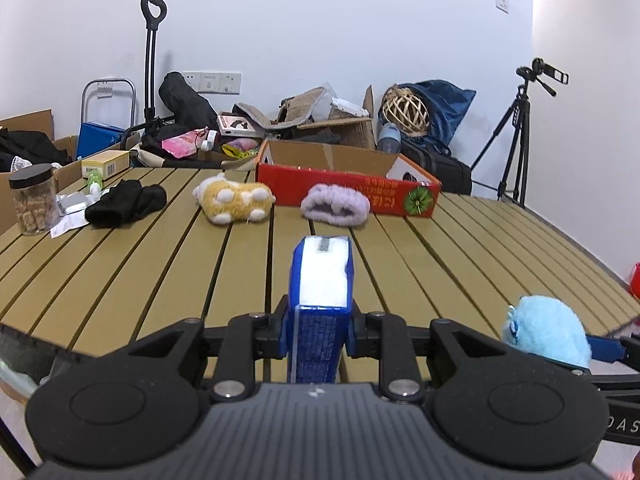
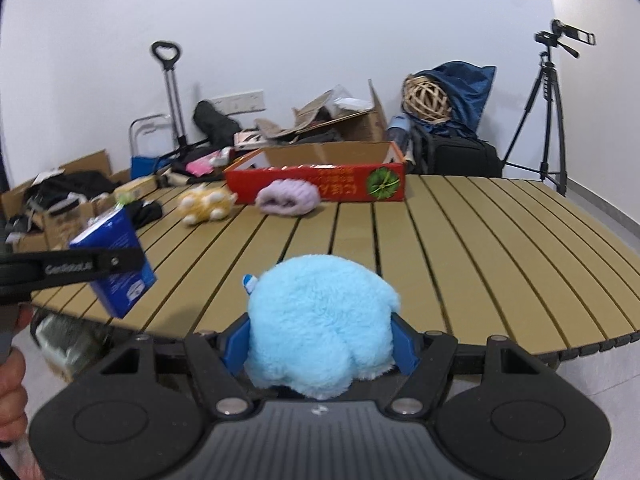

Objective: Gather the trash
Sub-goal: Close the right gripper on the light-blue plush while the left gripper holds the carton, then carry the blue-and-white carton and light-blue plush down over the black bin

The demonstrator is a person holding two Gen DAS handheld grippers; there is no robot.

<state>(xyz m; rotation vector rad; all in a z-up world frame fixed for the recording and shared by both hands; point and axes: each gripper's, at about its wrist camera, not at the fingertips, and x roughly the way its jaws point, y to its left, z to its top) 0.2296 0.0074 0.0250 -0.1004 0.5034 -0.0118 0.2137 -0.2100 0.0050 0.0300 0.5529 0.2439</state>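
Three plush toys: yellow [image 1: 234, 199], lilac [image 1: 335, 209], light blue [image 2: 322, 324]. One blue carton [image 1: 320, 308], one red box [image 1: 348, 192], one jar [image 1: 34, 200] at left, one black cloth [image 1: 126, 203], one tripod [image 1: 516, 136] at right.

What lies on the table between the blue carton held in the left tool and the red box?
Only the lilac fuzzy item, lying right in front of the red box; between it and the blue carton the slats are bare, per the left wrist view.

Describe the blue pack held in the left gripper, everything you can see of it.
The blue tissue pack is a soft, plastic-looking packet, dark blue with small white print on its side. White tissue shows through its top face, which has a small grey tab near the far end. The left gripper is shut on it, blue fingers pressing both sides. It is held off the slatted table, near the front edge.
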